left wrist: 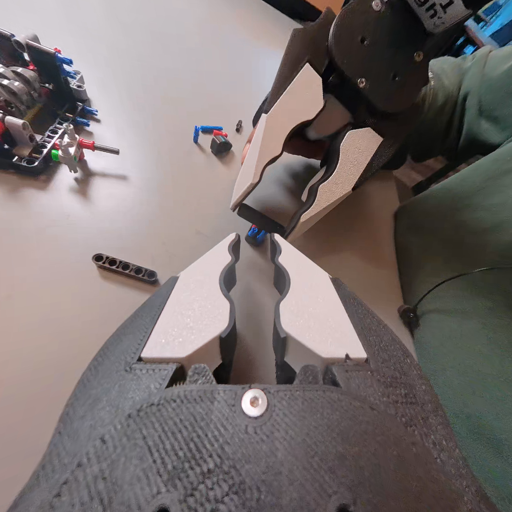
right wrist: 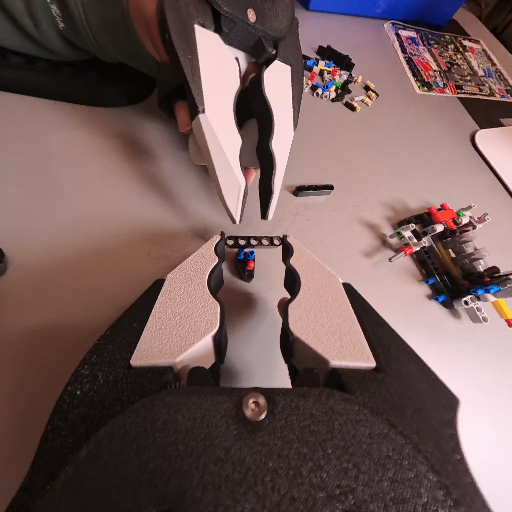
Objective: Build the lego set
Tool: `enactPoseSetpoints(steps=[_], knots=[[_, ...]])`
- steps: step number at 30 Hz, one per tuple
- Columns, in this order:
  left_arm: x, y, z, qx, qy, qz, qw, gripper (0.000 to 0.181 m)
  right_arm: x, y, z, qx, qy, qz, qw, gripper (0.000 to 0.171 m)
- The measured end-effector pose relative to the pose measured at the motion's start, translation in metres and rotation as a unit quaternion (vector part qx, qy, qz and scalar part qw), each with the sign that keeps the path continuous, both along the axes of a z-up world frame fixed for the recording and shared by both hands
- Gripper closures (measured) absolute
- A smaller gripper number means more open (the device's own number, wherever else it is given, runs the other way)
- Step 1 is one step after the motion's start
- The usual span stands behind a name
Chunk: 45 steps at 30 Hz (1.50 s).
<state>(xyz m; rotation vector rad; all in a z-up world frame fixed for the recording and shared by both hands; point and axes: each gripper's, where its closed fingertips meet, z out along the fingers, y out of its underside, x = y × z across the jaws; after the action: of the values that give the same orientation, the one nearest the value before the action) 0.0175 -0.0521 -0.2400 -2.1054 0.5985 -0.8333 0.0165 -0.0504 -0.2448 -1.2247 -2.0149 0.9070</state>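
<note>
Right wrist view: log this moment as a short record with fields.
right claw: shut on a black five-hole plastic beam, gripped by its ends
left claw: open, empty, tips facing the beam
below beam: small black plastic piece with blue and red pins on the grey table
loose: second black beam
right side: partly built model

Wrist cameras face each other, close (perhaps tilted), sharing table (left wrist: 155, 83).
</note>
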Motion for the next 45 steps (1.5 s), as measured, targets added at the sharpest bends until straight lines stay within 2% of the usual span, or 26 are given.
enactPoseSetpoints(steps=[8,38,45], knots=[[0.000,0.005,0.000,0.018,0.013,0.013,1.000,0.169,0.000,0.003,-0.002,0.005,-0.007,-0.008,1.000,0.133],[0.006,0.009,-0.002,0.020,0.005,0.013,1.000,0.170,-0.004,0.011,-0.005,0.018,-0.037,-0.014,0.999,0.133],[0.007,0.015,0.002,0.023,-0.005,0.037,0.999,0.175,-0.005,0.011,-0.005,0.034,-0.047,-0.016,0.998,0.133]])
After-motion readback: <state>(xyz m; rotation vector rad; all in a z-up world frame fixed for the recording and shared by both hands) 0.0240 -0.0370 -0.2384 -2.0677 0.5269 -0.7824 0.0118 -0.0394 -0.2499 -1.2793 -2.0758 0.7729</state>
